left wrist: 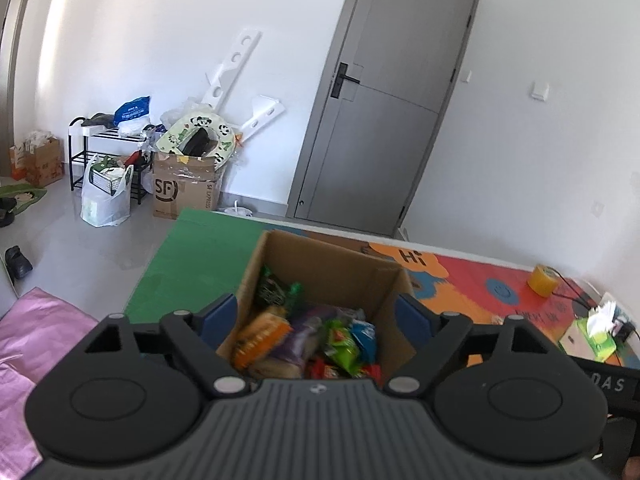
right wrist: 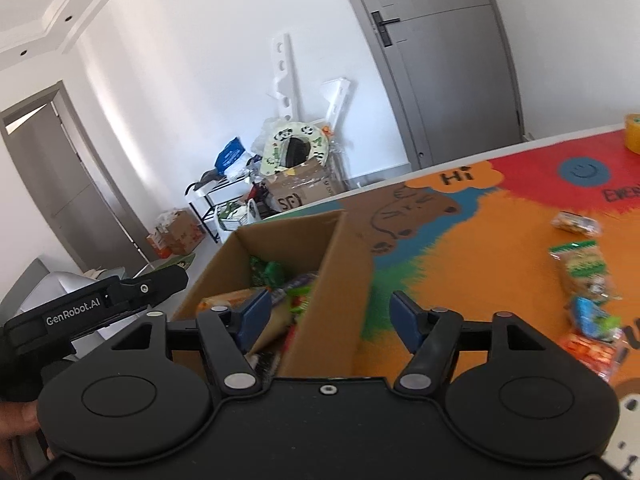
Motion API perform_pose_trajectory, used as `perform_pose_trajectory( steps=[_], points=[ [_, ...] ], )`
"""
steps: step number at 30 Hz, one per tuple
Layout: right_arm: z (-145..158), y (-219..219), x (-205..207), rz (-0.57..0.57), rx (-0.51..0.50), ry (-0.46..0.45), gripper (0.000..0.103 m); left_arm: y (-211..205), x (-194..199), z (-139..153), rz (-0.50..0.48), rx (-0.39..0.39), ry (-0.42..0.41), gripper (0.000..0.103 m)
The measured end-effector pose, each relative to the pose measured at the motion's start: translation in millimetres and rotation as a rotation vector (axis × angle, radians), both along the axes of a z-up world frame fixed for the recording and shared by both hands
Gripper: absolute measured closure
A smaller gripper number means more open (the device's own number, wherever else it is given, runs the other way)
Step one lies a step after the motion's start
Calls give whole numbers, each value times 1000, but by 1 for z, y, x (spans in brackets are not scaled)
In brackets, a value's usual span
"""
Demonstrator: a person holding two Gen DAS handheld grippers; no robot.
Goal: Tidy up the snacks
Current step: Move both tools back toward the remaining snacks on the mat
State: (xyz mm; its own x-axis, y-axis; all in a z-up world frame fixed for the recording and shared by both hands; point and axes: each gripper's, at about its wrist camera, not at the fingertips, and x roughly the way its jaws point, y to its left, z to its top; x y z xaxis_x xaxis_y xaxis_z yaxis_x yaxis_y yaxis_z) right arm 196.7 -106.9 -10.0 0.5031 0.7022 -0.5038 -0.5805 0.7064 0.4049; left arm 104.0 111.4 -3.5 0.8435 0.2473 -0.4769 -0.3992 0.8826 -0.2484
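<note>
Open cardboard box (left wrist: 320, 264) upright on colourful mat, filled with snack packets (left wrist: 308, 340), loose packets (right wrist: 584, 272) lying beside it

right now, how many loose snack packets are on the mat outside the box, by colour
clear packet: 1
green packet: 1
blue packet: 1
orange-red packet: 1
total: 4
</note>
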Motion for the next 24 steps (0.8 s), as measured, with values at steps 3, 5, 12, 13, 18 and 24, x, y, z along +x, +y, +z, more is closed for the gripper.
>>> perform_pose_trajectory(
  steps=[3,5,12,13,18,24],
  points=[
    [-1,-20,-2,-30,13,-4,22,-15,0,-2,-20,4,12,13],
    [-2,-33,-3,-50,18,-5,17,-25,1,-3,-35,6,23,11],
    [-8,-75,-11,-103,16,-12,0,-62,0,-11,-103,13,58,11],
    [-8,-80,-12,-109,11,-9,0,-68,-1,-11,-114,19,58,11],
    [-12,-105,-17,-133,-4,-9,0,-87,-2,-13,-147,30,61,10],
    [-13,-133,-23,-181,-19,-24,0,-110,1,-12,-185,35,61,10]
  ],
)
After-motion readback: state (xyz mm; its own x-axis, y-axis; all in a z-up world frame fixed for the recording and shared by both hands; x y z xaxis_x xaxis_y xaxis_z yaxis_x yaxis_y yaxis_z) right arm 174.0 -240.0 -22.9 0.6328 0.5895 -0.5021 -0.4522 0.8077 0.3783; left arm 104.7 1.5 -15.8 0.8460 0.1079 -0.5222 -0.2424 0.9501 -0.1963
